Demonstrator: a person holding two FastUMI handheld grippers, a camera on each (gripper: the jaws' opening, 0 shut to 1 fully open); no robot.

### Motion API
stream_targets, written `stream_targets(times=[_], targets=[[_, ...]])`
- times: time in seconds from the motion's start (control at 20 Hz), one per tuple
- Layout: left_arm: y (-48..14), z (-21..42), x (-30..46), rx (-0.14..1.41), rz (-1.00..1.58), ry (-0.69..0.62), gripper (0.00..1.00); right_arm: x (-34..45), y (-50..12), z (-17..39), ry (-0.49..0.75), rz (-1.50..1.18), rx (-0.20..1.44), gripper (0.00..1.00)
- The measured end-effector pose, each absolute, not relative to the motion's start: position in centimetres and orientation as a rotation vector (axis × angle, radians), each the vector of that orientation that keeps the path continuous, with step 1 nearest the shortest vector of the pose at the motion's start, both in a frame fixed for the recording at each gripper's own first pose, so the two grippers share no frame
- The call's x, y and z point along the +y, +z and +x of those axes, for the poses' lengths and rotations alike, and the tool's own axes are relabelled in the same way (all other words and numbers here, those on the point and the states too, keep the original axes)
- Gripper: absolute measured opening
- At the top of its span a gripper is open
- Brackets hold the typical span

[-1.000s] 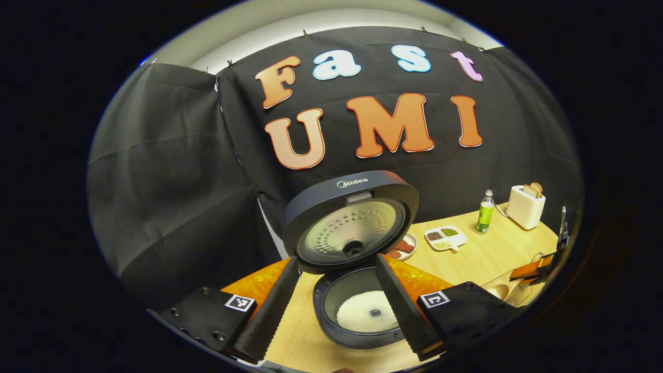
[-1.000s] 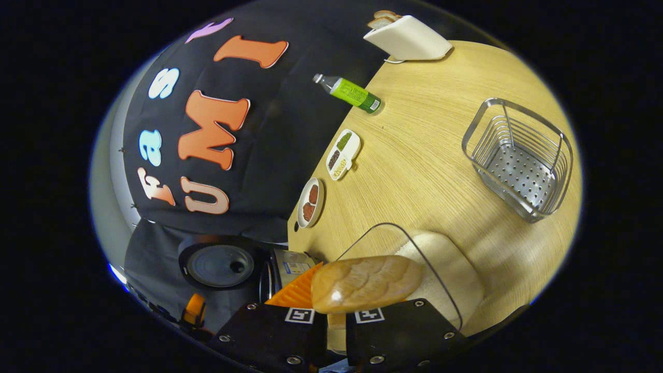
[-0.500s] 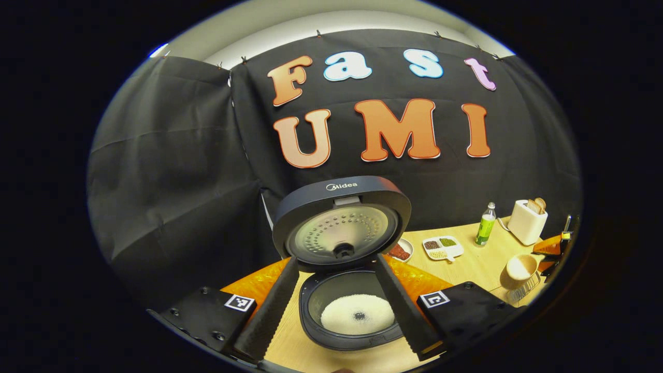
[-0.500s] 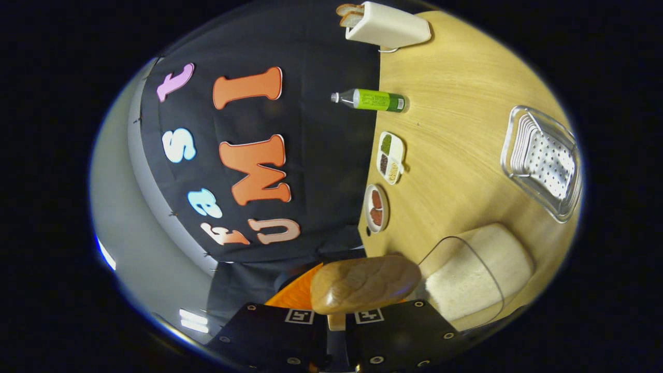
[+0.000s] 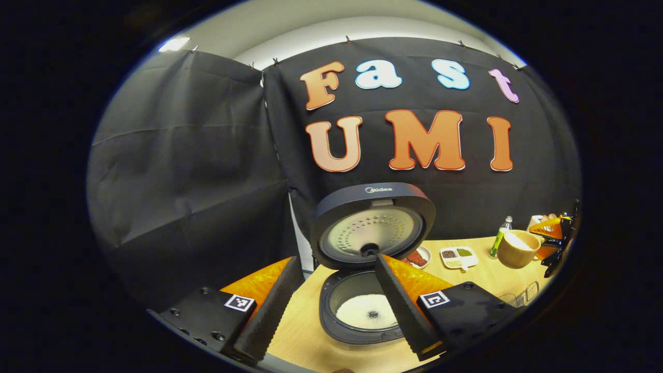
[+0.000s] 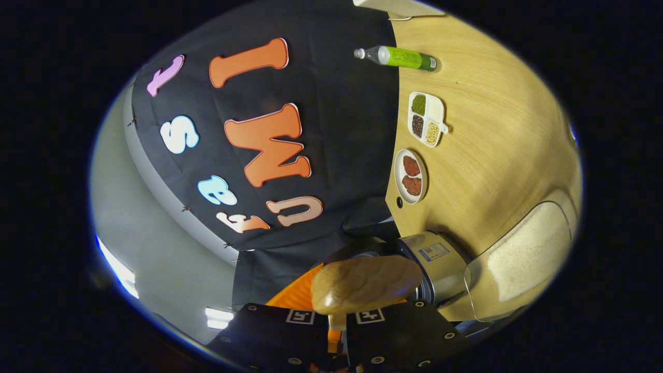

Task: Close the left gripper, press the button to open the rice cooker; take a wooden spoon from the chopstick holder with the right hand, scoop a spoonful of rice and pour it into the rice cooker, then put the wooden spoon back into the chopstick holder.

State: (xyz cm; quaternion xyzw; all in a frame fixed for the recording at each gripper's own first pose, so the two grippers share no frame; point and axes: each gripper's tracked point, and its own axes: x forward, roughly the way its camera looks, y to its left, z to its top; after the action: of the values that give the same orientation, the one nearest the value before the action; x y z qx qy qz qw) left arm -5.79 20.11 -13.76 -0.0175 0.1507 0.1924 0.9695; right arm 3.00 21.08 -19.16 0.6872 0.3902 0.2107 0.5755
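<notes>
Right claw (image 6: 336, 324) clamps wooden spoon (image 6: 365, 284); left claw (image 5: 336, 311) gapes over rice cooker (image 5: 365, 311).

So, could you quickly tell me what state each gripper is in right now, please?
Left gripper: open, holding nothing, fingers spread before the open rice cooker.
Right gripper: shut on the wooden spoon.
</notes>
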Motion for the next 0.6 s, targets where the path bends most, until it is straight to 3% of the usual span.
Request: stream_targets(times=[0.1,0.15,0.2,0.25,0.3,0.4,0.45,0.5,0.55,0.6], targets=[[-13.7,-7.0,21.5,0.303,-0.041,0.424,1.00,23.3,-18.8,3.6,0.511,1.585,0.942,0.09],[-13.9,-7.5,22.1,0.303,-0.042,0.442,1.00,24.6,-18.8,3.9,0.518,1.567,0.956,0.14],[-13.9,-8.1,22.6,0.302,-0.041,0.459,0.93,25.7,-18.8,4.1,0.520,1.548,0.970,0.09],[-13.9,-8.7,23.3,0.301,-0.039,0.476,1.00,26.8,-18.9,4.3,0.525,1.525,0.984,0.08],[-13.9,-9.3,23.7,0.300,-0.038,0.491,1.00,28.0,-19.1,4.5,0.527,1.501,1.003,0.14],[-14.2,-10.8,24.6,0.301,-0.039,0.522,1.00,29.9,-19.2,4.9,0.531,1.449,1.023,0.14],[-14.5,-11.4,24.9,0.305,-0.046,0.535,1.00,30.8,-19.2,5.1,0.536,1.425,1.027,0.08],[-14.9,-12.0,25.1,0.313,-0.057,0.546,0.93,31.6,-19.0,5.3,0.542,1.405,1.028,0.08],[-15.4,-12.5,25.3,0.323,-0.067,0.555,1.00,32.2,-18.9,5.5,0.546,1.384,1.021,0.14],[-15.7,-12.9,25.6,0.332,-0.075,0.566,1.00,32.9,-18.6,5.7,0.548,1.349,1.007,0.14]])
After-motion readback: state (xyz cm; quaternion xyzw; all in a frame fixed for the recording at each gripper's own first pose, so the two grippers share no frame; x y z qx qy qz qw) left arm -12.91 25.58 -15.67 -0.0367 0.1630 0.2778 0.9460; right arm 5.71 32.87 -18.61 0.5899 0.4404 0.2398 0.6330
